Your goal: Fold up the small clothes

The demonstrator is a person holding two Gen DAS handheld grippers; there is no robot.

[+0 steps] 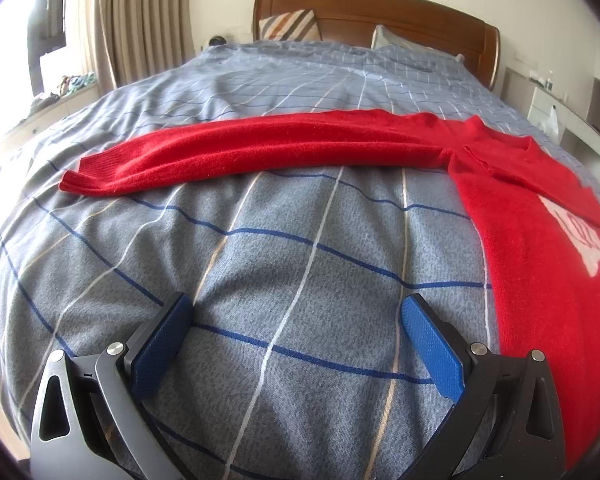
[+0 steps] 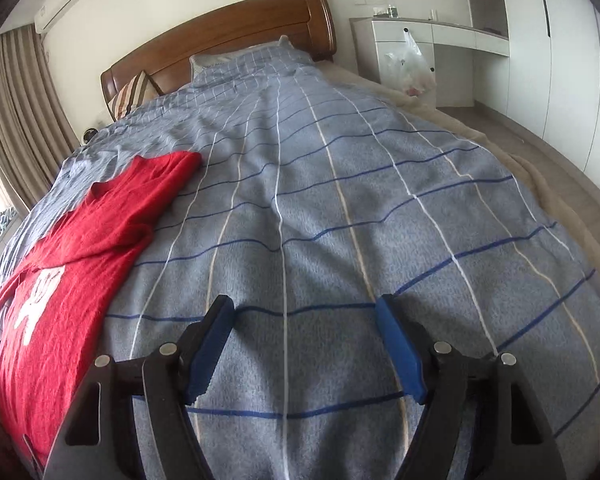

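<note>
A red knit sweater point(image 1: 532, 240) with a white print lies flat on the grey checked bedspread point(image 1: 284, 248). Its one sleeve point(image 1: 240, 152) stretches out long to the left across the bed. In the right wrist view the sweater point(image 2: 80, 248) lies at the left, with its other sleeve folded in over the body. My left gripper point(image 1: 296, 312) stands open over bare bedspread, left of the sweater's body and below the stretched sleeve. My right gripper point(image 2: 304, 312) is open too, over bare bedspread to the right of the sweater. Nothing is between either pair of fingers.
A wooden headboard point(image 1: 380, 12) and pillows point(image 1: 288, 26) are at the far end of the bed. Curtains point(image 1: 140, 20) hang at the left. A white cabinet point(image 2: 420, 52) with a plastic bag point(image 2: 410, 68) stands right of the bed, beside wardrobes point(image 2: 548, 60).
</note>
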